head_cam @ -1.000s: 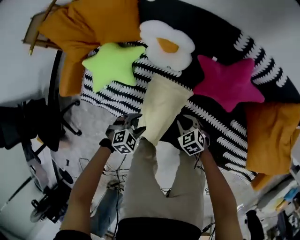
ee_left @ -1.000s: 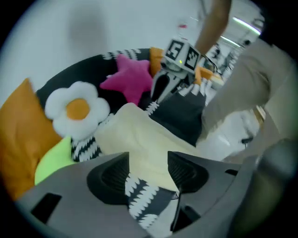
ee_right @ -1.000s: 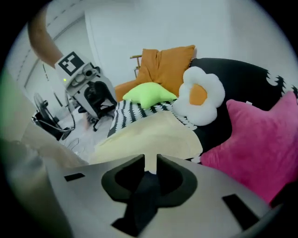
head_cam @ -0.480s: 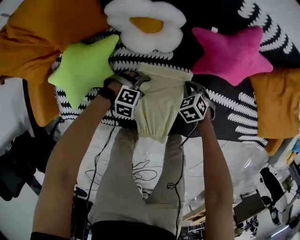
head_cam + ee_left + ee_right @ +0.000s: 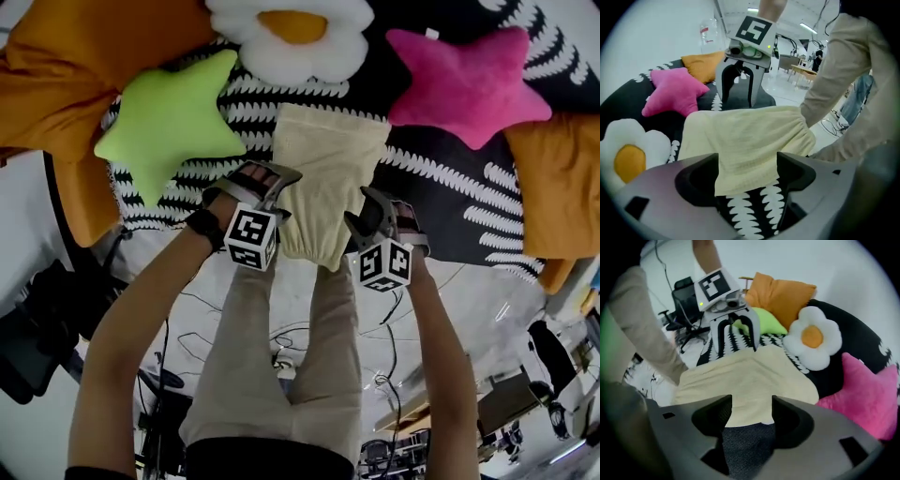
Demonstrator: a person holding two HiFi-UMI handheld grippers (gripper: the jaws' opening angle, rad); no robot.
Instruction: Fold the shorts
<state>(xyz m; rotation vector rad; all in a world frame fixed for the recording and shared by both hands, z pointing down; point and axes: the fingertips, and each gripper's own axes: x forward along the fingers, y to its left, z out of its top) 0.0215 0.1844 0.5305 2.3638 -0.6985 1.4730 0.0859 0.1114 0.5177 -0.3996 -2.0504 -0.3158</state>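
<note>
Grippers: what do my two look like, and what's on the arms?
Left gripper and right gripper match: grey bodies, dark arched jaws, and a white cube with black square markers; a green light shows beside each cube. The arms are bare, with a black band on the left wrist.

Left tool (image 5: 747, 171): near edge of the view; jaws apart, just been opening, with a hem of the shorts (image 5: 750, 140) lying loose between them.
Shorts: pale yellow, spread on a black-and-white cover (image 5: 754, 206).
Right tool (image 5: 737, 101): far side of the shorts, pointing down, jaws apart.
Left: fried-egg cushion (image 5: 628, 150), pink star cushion (image 5: 672, 91); farther off, orange cushion (image 5: 704, 63).
Right: beige trouser leg (image 5: 843, 79).
</note>
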